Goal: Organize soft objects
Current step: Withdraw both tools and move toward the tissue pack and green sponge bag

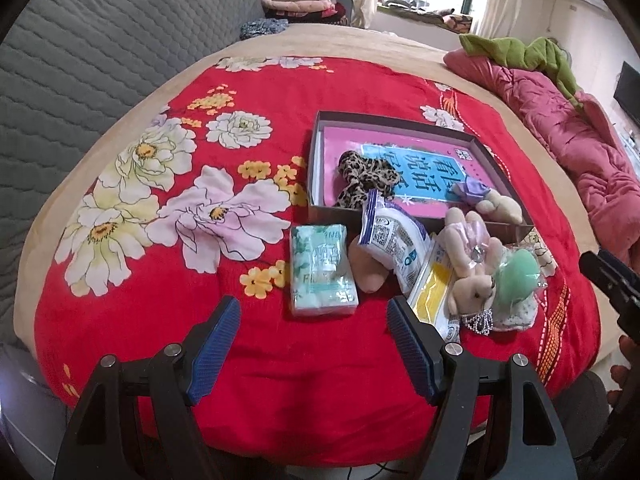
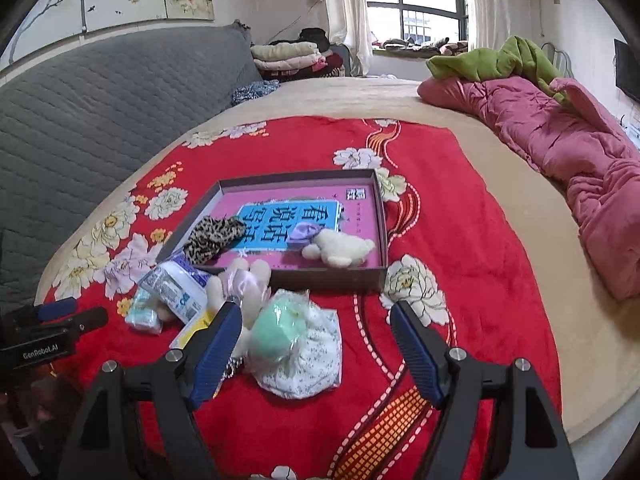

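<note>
Hovering over the red floral blanket (image 1: 280, 360), the left claw (image 1: 312, 308) and right claw (image 2: 316, 312) stand released, empty. Tissue pack (image 1: 322, 270) lies flat before the box (image 1: 400, 216), long axis pointing boxward.

A bed (image 2: 460, 152) fills the frame, spread with a red floral blanket (image 2: 460, 240); a shallow box (image 2: 332, 278) sits centre, a pink quilt (image 2: 560, 152) upper right.
</note>
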